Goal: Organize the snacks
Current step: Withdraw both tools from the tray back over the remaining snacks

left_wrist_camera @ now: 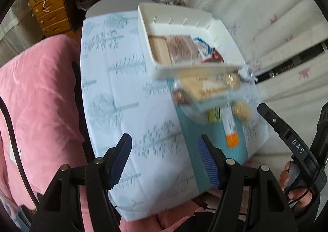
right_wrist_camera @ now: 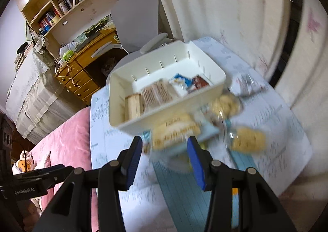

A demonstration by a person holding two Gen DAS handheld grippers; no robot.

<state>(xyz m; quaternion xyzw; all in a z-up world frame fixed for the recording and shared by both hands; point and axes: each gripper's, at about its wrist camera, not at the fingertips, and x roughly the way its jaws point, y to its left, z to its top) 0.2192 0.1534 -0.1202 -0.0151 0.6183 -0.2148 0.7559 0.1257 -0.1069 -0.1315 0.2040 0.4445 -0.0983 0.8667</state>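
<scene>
A white plastic bin [left_wrist_camera: 225, 35] [right_wrist_camera: 114, 108] stands on a small table covered by a tree-print cloth [left_wrist_camera: 123, 92] [right_wrist_camera: 102, 145]. Several snack packs lie inside it, among them a brown wafer pack [left_wrist_camera: 182, 47] [right_wrist_camera: 157, 92] and a blue-white packet [right_wrist_camera: 182, 83]. In front of the bin lies a blurred pile of snacks: a yellow biscuit pack [left_wrist_camera: 207, 86] [right_wrist_camera: 174, 133], a cookie bag [right_wrist_camera: 248, 139] and an orange-tipped stick pack [left_wrist_camera: 230, 131]. My left gripper [left_wrist_camera: 164, 160] is open and empty above the cloth. My right gripper [right_wrist_camera: 166, 162] is open, its jaws just short of the yellow pack.
A teal mat [left_wrist_camera: 205, 149] [right_wrist_camera: 184, 195] lies under the snack pile. A pink cushion [left_wrist_camera: 41, 98] lies left of the table. A grey office chair [right_wrist_camera: 139, 22] and a wooden desk [right_wrist_camera: 88, 63] stand behind. A pale curtain [right_wrist_camera: 225, 6] hangs at right.
</scene>
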